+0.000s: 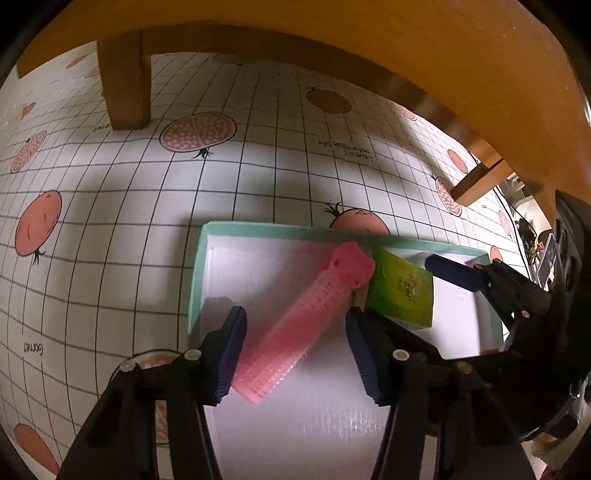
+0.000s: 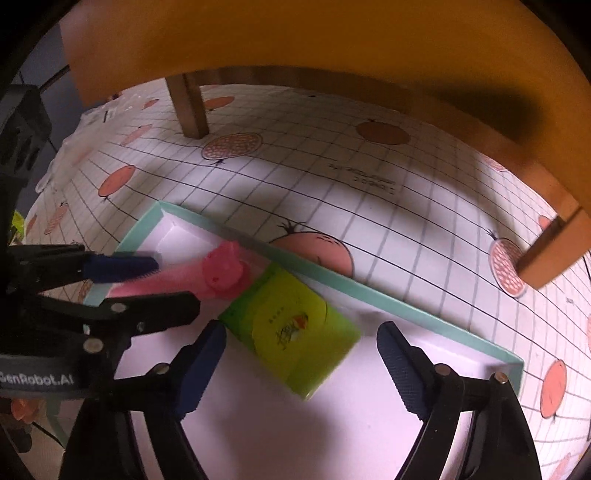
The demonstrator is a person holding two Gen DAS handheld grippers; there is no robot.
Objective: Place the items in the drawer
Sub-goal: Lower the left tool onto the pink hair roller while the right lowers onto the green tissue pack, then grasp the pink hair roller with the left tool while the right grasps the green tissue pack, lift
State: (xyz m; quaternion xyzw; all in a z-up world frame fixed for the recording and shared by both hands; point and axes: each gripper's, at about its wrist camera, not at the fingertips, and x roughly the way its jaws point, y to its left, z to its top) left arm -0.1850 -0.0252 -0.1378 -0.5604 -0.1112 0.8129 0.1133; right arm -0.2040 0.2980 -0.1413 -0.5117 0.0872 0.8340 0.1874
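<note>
Underfoot, a white tablecloth ruled in a dark grid and printed with pink pomegranates, whole and halved, plus small lines of text. Above it at the far side, an orange-brown wooden shelf standing on square legs: one leg planted on the cloth far left, another far right. Beyond the right leg, a sliver of cluttered room, too small to read.

On the cloth, near and central, a shallow drawer with mint-green walls and a white floor, open at the top. Inside, two items lying touching each other against the far wall: a pink ruler topped with a moulded pink figure, running diagonally from near-left up to the far wall, and just to its right a lime-green box with a small printed picture, lying flat and tilted.

Left gripper hanging over the drawer's near-left part, blue pads apart, straddling the ruler's near end; left pad close against the ruler's edge, contact not certain, right pad clear of it. Right gripper over the drawer's right part, pads spread wide either side of the green box, neither pressing it.
</note>
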